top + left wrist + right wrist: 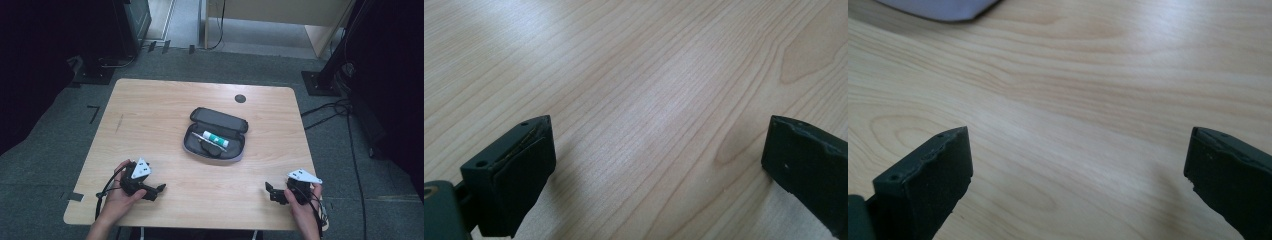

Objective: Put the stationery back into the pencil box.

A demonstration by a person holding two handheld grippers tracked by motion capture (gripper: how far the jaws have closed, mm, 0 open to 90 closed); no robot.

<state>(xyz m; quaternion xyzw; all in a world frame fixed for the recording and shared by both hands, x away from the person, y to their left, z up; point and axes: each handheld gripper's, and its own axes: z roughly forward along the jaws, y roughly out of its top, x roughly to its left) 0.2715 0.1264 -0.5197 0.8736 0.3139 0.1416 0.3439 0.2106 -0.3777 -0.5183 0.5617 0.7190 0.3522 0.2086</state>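
In the high view, an open case (216, 136) is seen at the centre of the frame, lying on the table (150, 107) with its lid folded back toward the top of the frame. Inside it a white tube (215, 139) with a green band is laid at a slant, with a thin pen-like item just beside it and a dark item below; what these two are cannot be told. The left gripper (159, 189) is held at the lower left of the frame, low over the wood near the front edge, its jaws turned toward the centre. The right gripper (270, 190) is held at the lower right, likewise turned inward. Both are well apart from the case. In the left gripper view the jaws are spread wide with bare wood between them. In the right gripper view the jaws are also spread wide over bare wood, and a grey edge of the case (943, 9) is caught at the upper left of the frame.
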